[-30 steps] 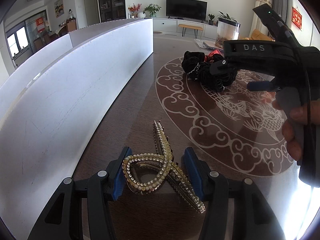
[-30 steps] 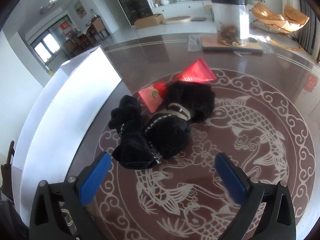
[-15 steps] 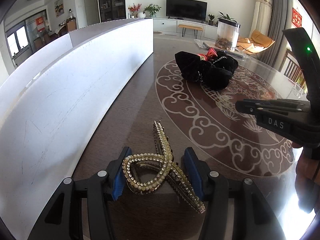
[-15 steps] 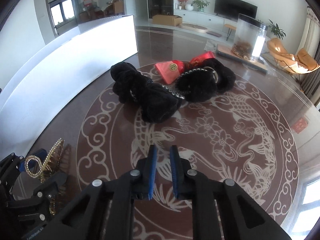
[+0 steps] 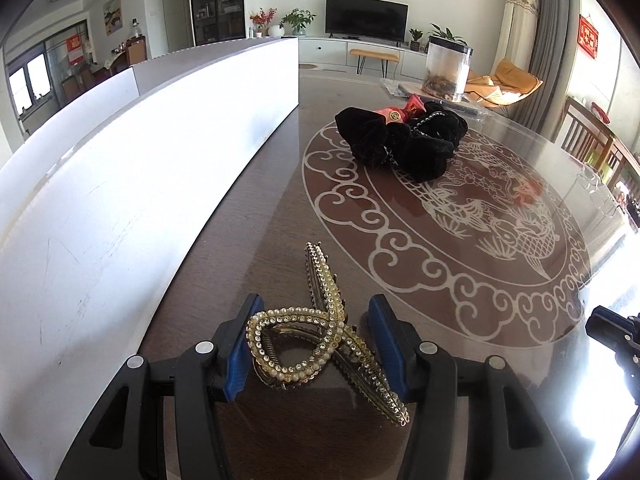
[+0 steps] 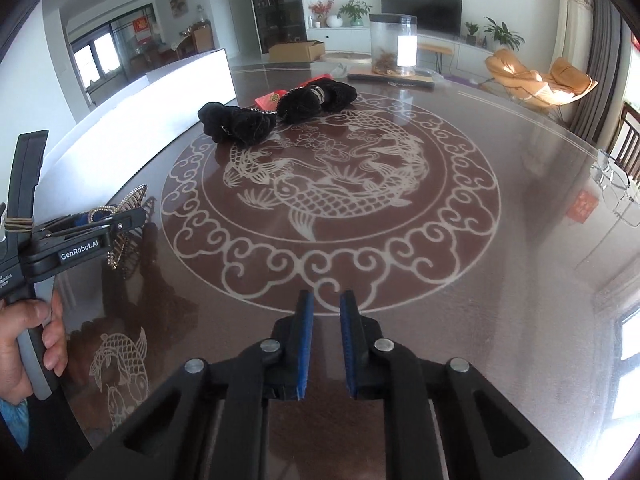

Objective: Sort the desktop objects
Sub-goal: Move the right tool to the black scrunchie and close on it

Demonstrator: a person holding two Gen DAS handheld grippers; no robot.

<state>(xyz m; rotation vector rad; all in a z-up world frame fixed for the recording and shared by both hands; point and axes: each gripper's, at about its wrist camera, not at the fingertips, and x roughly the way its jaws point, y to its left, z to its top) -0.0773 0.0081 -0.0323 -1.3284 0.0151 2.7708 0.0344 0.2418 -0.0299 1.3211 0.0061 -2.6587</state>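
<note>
A gold rhinestone hair clip (image 5: pixel 320 336) lies on the dark table between the blue pads of my left gripper (image 5: pixel 315 304), which is shut on it. In the right wrist view the left gripper (image 6: pixel 132 216) sits at the far left with the clip (image 6: pixel 134 196) poking out. Two black velvet scrunchies (image 5: pixel 400 144) (image 6: pixel 240 122) and a red packet (image 5: pixel 400 114) (image 6: pixel 272 98) lie further back by the round koi pattern. My right gripper (image 6: pixel 326 304) is shut with nothing between its pads, over the pattern's near edge.
A long white box wall (image 5: pixel 120 180) (image 6: pixel 160 92) runs along the left side. A clear jar (image 5: pixel 446 68) (image 6: pixel 394 46) stands at the back of the table. Eyeglasses (image 6: pixel 616 188) lie near the right edge. A hand (image 6: pixel 24 344) grips the left gripper's handle.
The right gripper shut its jaws and drew back from the black scrunchies to the near side of the table. The left gripper and hair clip stayed put.
</note>
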